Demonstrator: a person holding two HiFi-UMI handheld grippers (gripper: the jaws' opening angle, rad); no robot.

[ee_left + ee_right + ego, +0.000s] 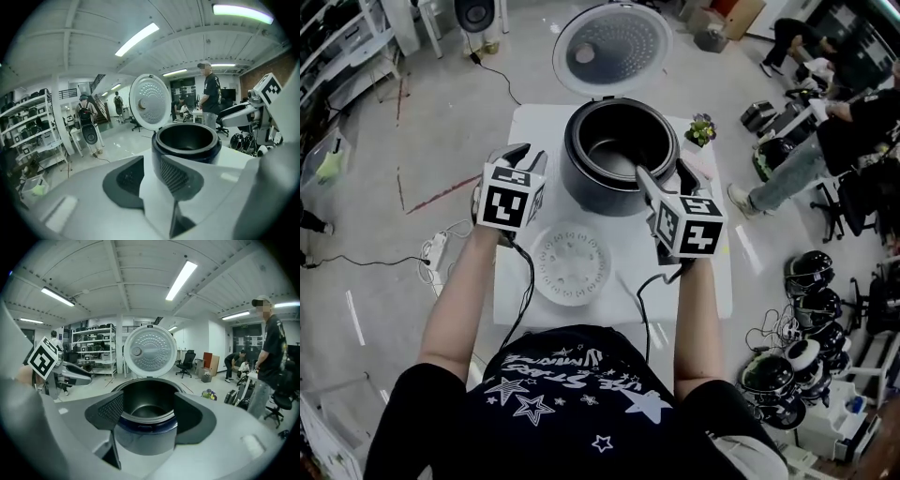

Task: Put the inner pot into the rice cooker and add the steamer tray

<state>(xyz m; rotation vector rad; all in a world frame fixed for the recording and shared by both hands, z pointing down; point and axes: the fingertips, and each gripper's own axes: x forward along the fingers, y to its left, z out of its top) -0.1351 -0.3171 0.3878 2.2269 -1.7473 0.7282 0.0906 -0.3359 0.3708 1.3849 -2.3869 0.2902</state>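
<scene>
I had both tongs up over the white table (534,127), and neither held anything. The left gripper (528,159) hung left of the cooker (581,183), apart from it. In its own view the left gripper (151,183) had its jaws parted with only bare tabletop in the gap, and the cooker (187,145) stood beyond and off to the right.

The right gripper (667,180) sat at the cooker's right side, close to the rim. In the right gripper view its jaws (149,418) stood wide. The cooker (146,432) showed in the gap beyond the tips, but the pads did not press on it.

The pot (614,150) was already seated in the cooker, dark and empty inside. From the right gripper view I could look straight down into the pot (147,404). The lid (612,47) stood swung open behind the cooker, its dotted inner face turned toward me.

The steamer tray (571,263) was not yet in. It lay flat on the table in front of the cooker, nearer my body, between my two forearms and touching neither gripper.

A small potted plant (701,131) sat at the table's far right corner. Black helmets (811,281) lay on the floor to the right. A person in a cap (269,352) stood beyond the table in the right gripper view.
</scene>
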